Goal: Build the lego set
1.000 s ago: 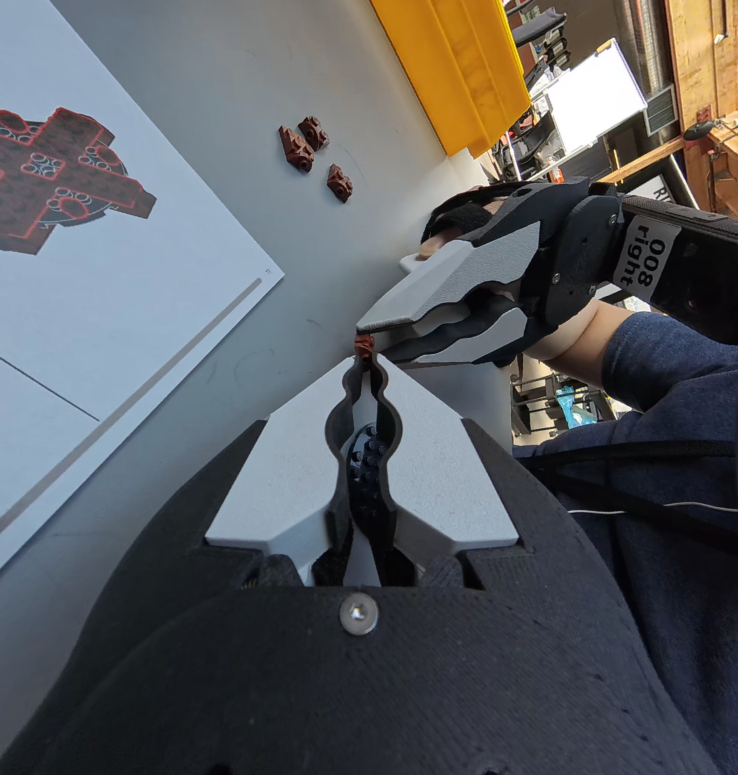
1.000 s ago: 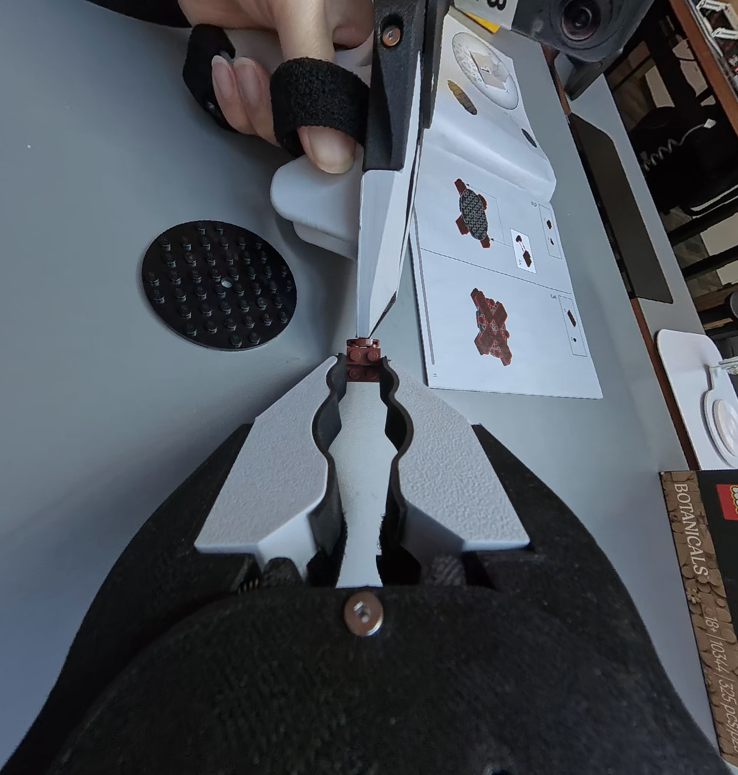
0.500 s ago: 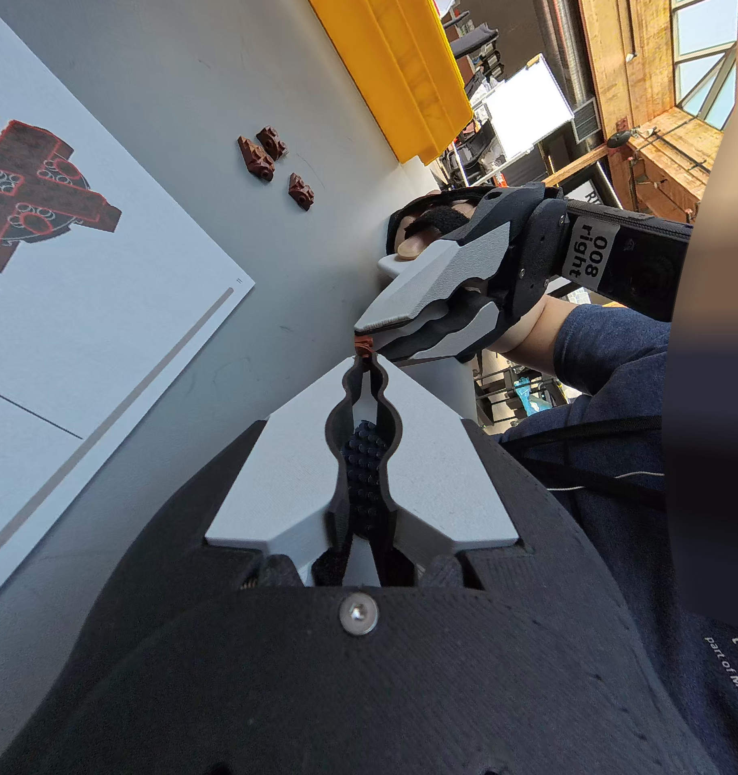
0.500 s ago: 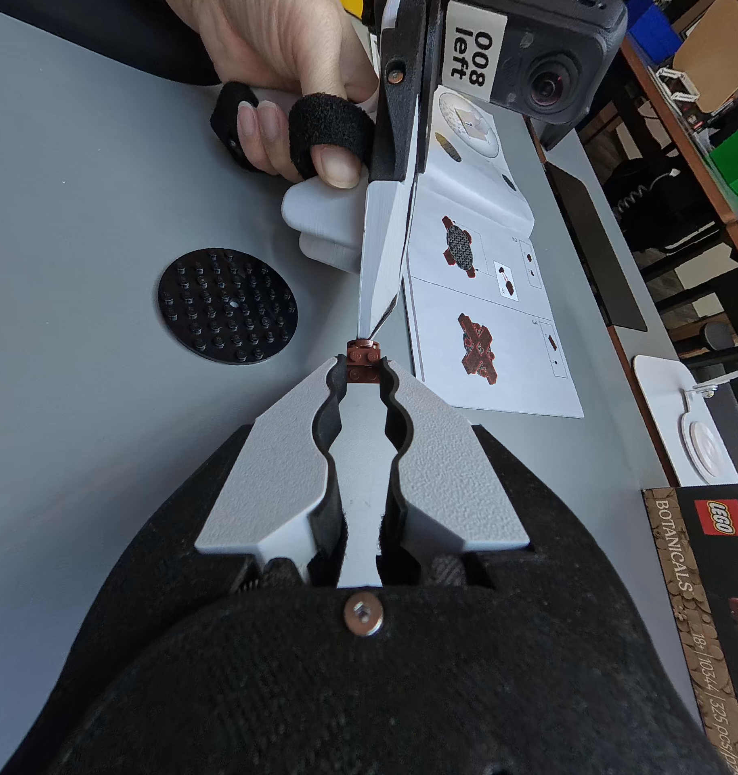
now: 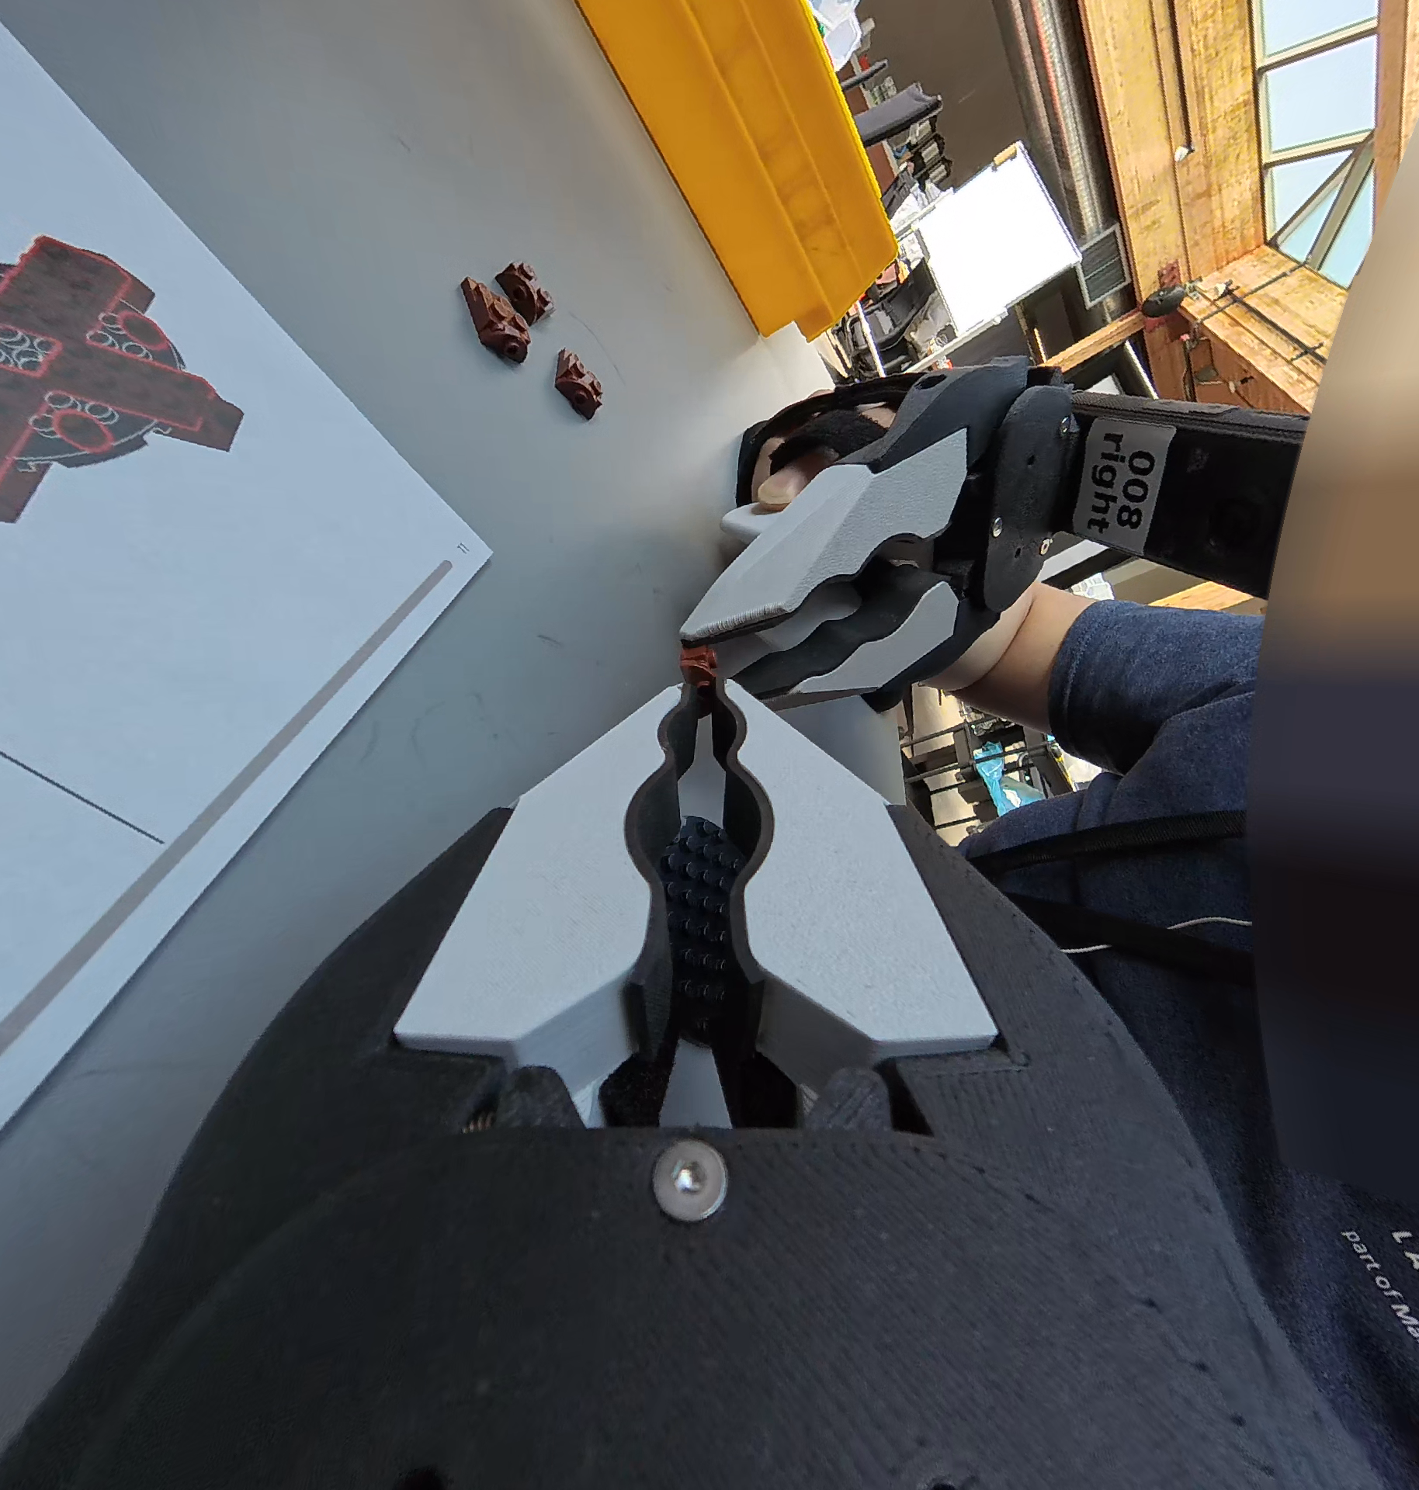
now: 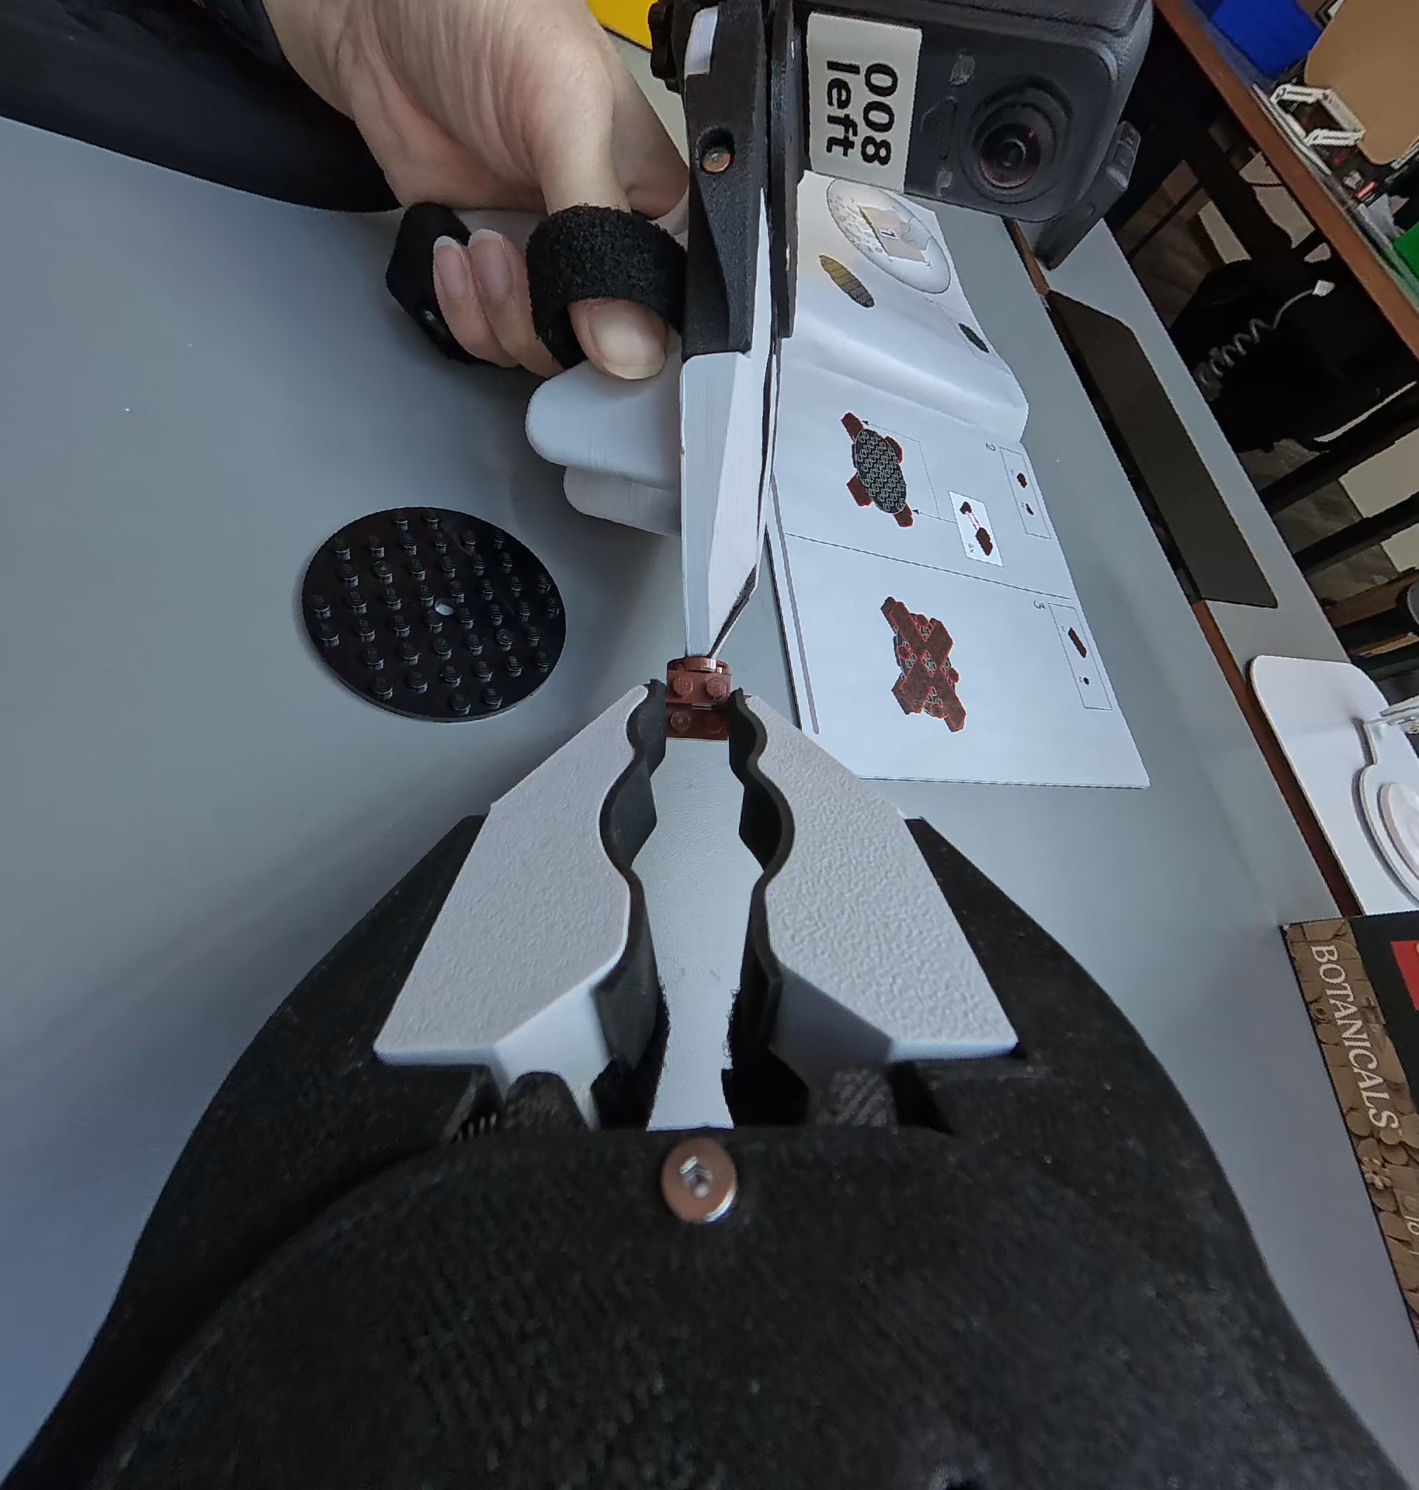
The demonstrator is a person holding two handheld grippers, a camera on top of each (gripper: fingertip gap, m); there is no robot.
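My right gripper (image 6: 696, 703) is shut on a small brown piece (image 6: 696, 723). My left gripper (image 5: 696, 697) is shut, its tips on a second small brown piece (image 6: 696, 669) that sits against the first. The two grippers meet tip to tip above the grey table. In the left wrist view the right gripper (image 5: 706, 645) comes in from the right, with the brown pieces (image 5: 698, 668) between the tips. A black round studded plate (image 6: 434, 613) lies flat on the table to the left. Three loose brown pieces (image 5: 492, 318) lie farther off.
An open instruction booklet (image 6: 932, 605) lies right of the grippers. A yellow bin (image 5: 738, 153) stands at the table's far edge. A dark set box (image 6: 1400, 1088) and a white flat object (image 6: 1335, 766) lie at the right. A person's hands hold both grippers. My left and right fingertips are right by each other. Between my right fingertips and the black round studded plate (image 6: 434, 613) there is roughly 6 cm.
Both grippers stay shut and tip to tip on the brown pieces. They have shifted slightly together, and the left gripper's camera now shows more in the right wrist view.
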